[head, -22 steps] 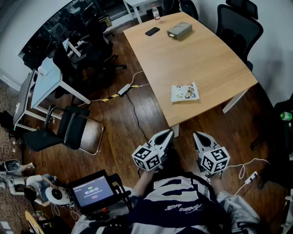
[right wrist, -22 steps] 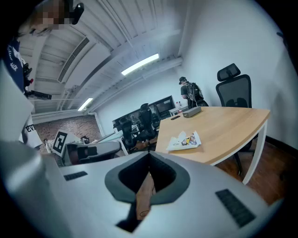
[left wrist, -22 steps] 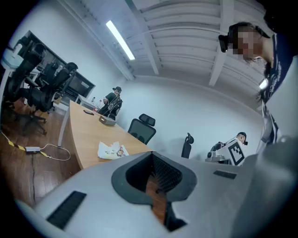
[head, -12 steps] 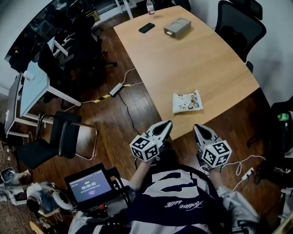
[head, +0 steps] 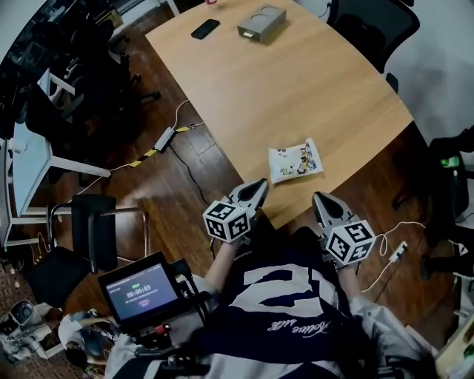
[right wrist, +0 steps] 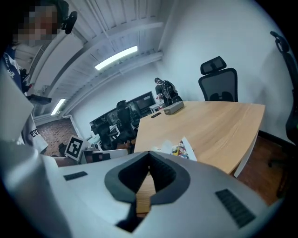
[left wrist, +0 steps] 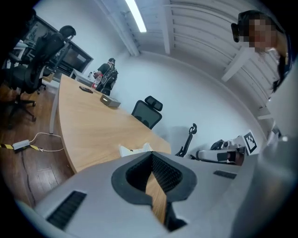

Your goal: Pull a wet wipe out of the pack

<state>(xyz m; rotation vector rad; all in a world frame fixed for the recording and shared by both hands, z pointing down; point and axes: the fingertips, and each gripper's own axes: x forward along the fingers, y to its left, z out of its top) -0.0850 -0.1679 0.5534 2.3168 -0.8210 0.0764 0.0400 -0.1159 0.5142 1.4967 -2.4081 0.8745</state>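
Observation:
The wet wipe pack (head: 295, 161), white with a colourful print, lies flat near the front edge of the wooden table (head: 311, 89). My left gripper (head: 258, 185) is held just short of that edge, below and left of the pack, shut and empty. My right gripper (head: 320, 198) hovers just off the table edge, below and right of the pack, also shut with nothing in it. In the left gripper view the pack (left wrist: 135, 149) peeks over the closed jaws. In the right gripper view the pack (right wrist: 180, 148) lies just beyond the jaws.
A grey box (head: 261, 23) and a black phone (head: 205, 29) lie at the table's far end. Office chairs (head: 366, 22) stand behind it. A power strip with cables (head: 164, 138) lies on the wood floor at left, near a folding chair (head: 96, 222). A screen unit (head: 141, 290) sits by my left side.
I have stepped closer to the table. Both grippers have moved forward to its front edge, and the pack now lies just ahead of them. Both stay shut.

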